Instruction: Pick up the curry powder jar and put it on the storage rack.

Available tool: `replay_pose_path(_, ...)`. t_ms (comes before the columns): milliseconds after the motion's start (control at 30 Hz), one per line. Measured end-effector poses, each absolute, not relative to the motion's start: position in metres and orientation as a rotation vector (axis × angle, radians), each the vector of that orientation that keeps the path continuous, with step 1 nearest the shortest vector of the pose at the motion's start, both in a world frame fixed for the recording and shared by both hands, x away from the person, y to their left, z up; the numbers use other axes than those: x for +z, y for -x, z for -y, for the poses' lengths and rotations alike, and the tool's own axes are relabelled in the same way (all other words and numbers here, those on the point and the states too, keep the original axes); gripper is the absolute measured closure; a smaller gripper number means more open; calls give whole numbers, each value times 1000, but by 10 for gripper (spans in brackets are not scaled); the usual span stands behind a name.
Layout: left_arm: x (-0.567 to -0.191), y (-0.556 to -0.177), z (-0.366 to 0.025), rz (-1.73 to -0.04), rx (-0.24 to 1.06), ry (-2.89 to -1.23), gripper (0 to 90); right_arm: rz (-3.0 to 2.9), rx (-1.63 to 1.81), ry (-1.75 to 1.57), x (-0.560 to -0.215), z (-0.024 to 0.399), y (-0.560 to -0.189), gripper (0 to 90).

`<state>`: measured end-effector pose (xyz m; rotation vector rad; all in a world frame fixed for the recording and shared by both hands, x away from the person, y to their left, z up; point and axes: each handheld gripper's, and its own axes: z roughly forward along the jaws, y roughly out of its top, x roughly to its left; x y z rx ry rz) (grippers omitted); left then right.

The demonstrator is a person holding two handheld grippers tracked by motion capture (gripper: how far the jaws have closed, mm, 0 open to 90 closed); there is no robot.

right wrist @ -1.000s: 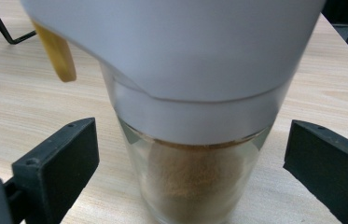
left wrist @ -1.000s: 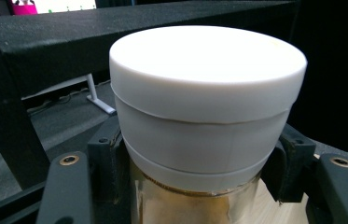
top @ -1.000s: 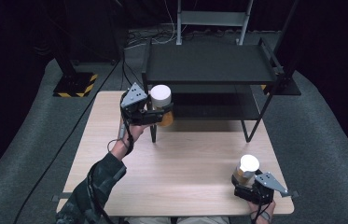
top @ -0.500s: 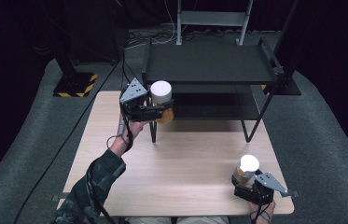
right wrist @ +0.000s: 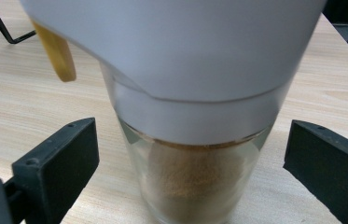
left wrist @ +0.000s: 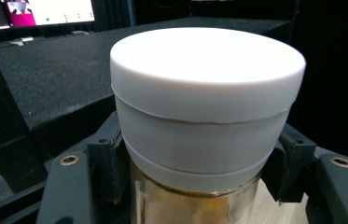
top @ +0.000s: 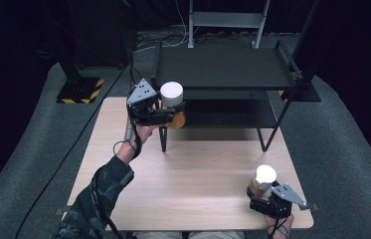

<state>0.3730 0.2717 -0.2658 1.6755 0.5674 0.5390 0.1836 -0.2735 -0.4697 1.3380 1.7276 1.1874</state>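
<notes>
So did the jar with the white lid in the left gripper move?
Barely. The white-lidded jar, held in the left gripper, stays beside the front left corner of the black shelf rack.

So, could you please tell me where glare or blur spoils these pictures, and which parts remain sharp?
High view: dark surroundings, evenly lit light wooden table, soft overall. Left gripper view: the white round lid of the amber glass jar is overexposed on top, though its side seams stay sharp. Right gripper view: the white-capped clear glass jar of brown powder is close and blurred, while the wood grain behind is crisper.
</notes>
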Motion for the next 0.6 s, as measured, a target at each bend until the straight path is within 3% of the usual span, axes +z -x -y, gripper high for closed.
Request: replay_pose_path(600,-252,-377,-273,-558,546,-1674,350,-1727,1188,-1341,-470,274,-184,19)
